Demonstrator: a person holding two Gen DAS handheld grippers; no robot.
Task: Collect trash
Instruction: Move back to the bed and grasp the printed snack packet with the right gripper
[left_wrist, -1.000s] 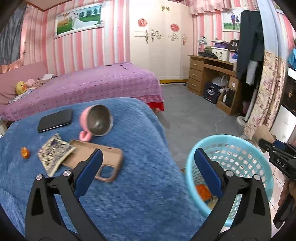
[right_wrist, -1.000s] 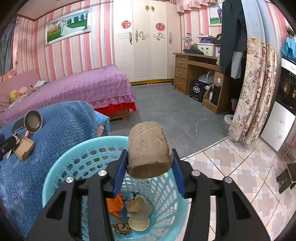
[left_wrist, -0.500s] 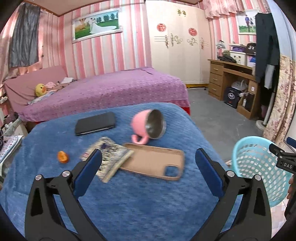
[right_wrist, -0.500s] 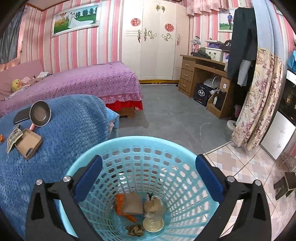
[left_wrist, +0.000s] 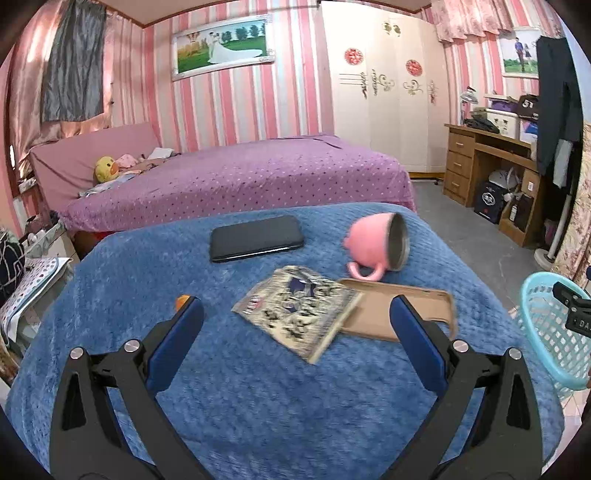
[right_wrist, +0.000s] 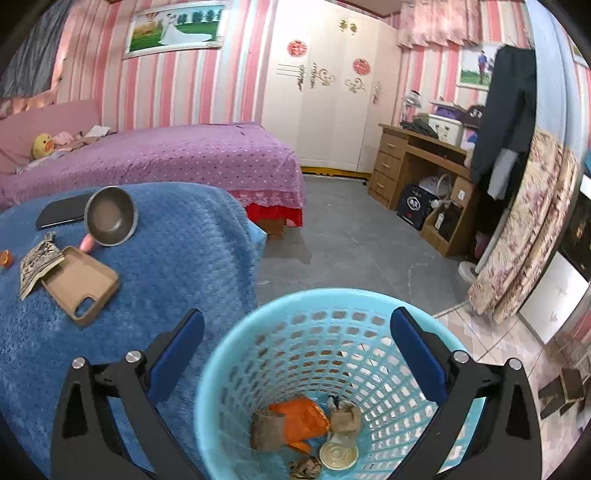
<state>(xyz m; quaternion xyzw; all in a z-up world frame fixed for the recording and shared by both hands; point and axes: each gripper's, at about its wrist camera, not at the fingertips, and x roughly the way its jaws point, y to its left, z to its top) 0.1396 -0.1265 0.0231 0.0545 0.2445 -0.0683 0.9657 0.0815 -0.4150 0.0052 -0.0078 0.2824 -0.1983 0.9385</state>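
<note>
Both grippers have fingers spread wide, nothing between the pads. Left gripper (left_wrist: 295, 328) hangs over the blue blanket (left_wrist: 258, 406); right gripper (right_wrist: 295, 343) sits above the turquoise mesh basket (right_wrist: 236, 354), empty.

Next trash candidates, going out from the left fingers:
- Printed foil wrapper (left_wrist: 299, 314), just ahead between the pads, lying flat with one edge over the tan phone case (left_wrist: 399, 314). Looks thin, light, crinkly, probably slick. A flat top-down pinch will likely skate. I'd go for the near corner or the edge lifted onto the case, and close fully. Soft blanket gives under the tips, which helps get under it.
- Small orange scrap (left_wrist: 181, 301), mostly hidden behind the left finger (left_wrist: 173, 347); can't tell what it is. Light, small, easy pinch.

Not trash by my read: black phone (left_wrist: 255, 238), pink mug (left_wrist: 376, 245) on its side, the phone case. Risk: grabbing the case along with the wrapper where they overlap.

Basket stands on the floor just beside the blanket's edge and holds a cardboard tube (right_wrist: 267, 430), an orange bag (right_wrist: 303, 417), a round lid (right_wrist: 338, 456) and crumpled bits. Several pieces done, at least two left.
</note>
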